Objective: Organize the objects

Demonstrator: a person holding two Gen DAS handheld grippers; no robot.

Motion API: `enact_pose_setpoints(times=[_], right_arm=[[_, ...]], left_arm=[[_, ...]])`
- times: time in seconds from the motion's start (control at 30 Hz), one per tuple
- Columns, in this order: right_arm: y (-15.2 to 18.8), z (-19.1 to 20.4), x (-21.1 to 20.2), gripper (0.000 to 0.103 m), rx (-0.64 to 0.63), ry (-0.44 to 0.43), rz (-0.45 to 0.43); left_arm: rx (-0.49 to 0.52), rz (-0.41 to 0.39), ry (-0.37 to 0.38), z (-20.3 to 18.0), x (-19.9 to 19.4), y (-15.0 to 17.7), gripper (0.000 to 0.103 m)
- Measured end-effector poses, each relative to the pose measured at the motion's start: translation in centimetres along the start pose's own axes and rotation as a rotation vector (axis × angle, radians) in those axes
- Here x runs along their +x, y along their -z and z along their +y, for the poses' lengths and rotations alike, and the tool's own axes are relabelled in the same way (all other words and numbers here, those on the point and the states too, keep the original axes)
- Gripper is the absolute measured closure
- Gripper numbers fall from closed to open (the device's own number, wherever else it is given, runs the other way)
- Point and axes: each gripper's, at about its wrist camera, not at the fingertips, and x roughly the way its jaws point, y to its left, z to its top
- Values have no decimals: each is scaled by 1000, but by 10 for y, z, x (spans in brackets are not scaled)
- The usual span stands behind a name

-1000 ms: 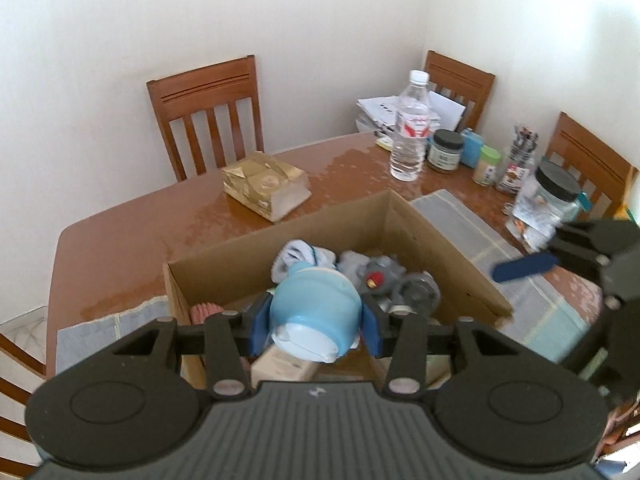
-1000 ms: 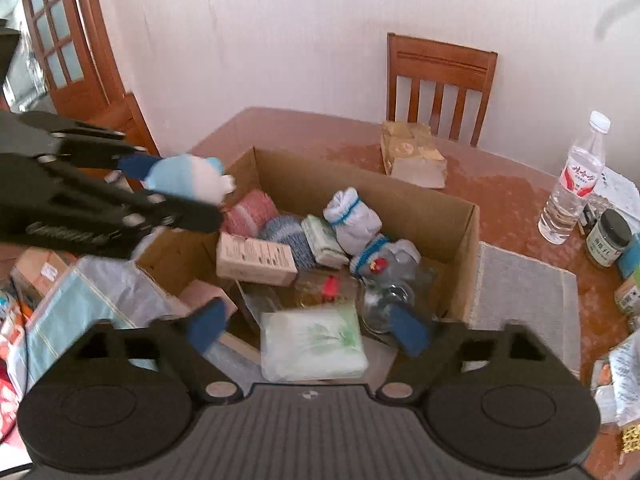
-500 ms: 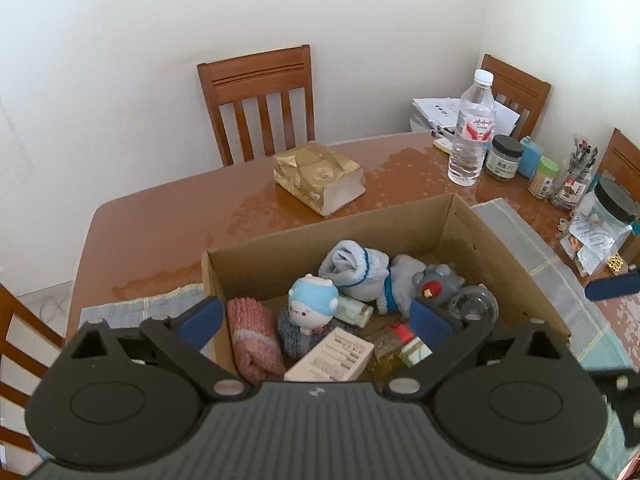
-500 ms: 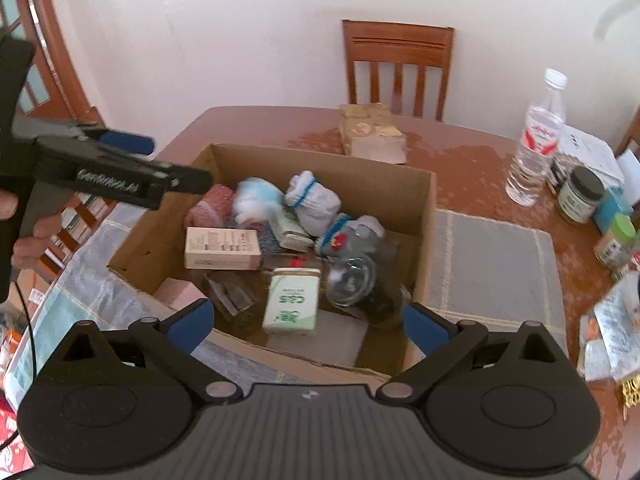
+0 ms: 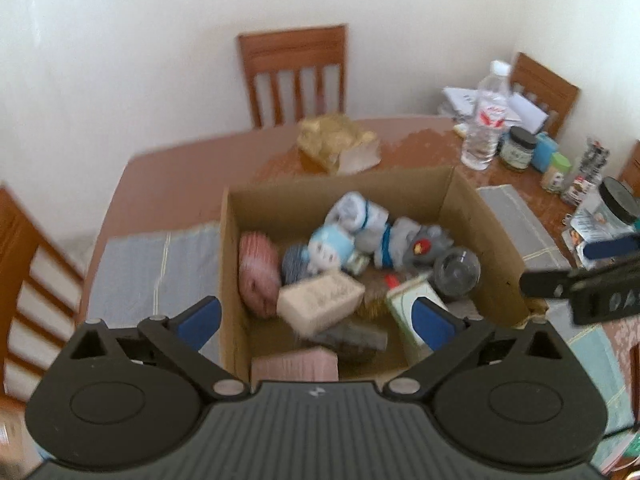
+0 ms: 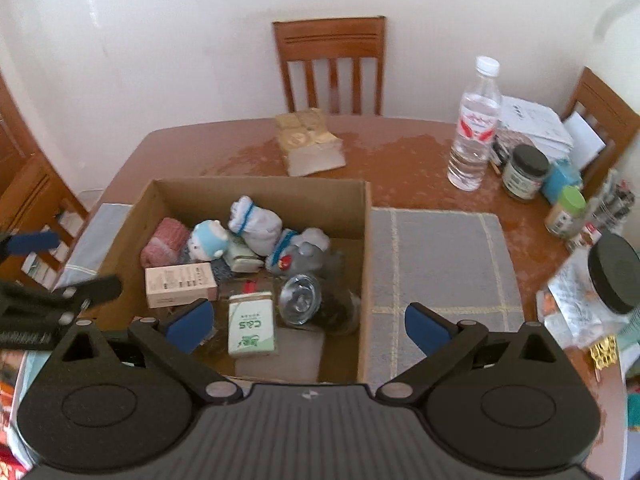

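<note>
An open cardboard box stands on the brown table. Inside lie a light blue and white doll, a pink knit item, rolled white socks, a pale carton, a green-and-white C&S pack and a glass jar. My left gripper is open and empty, above the box's near side. My right gripper is open and empty, above the box's near right corner.
A gold packet lies behind the box. A water bottle, dark-lidded jars, papers and small containers crowd the table's right side. Grey placemats flank the box. Wooden chairs stand around the table.
One second ago my left gripper was shut on the blue doll above the box. It opened, the doll now lies in the box, and both grippers have drawn back.
</note>
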Motion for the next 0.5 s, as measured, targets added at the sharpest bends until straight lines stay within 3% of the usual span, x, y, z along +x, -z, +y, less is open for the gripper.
enact_pose_setpoints(times=[0.17, 0.37, 0.5], right_arm=[[22, 9, 22, 0, 10, 30, 103], [47, 28, 27, 0, -39, 117, 141], [50, 32, 18, 0, -17, 74, 148]], left_arm=[[-58, 86, -20, -4, 6, 24, 2], [-131, 147, -22, 0, 3, 39, 2], [-138, 156, -59, 0, -1, 39, 2]])
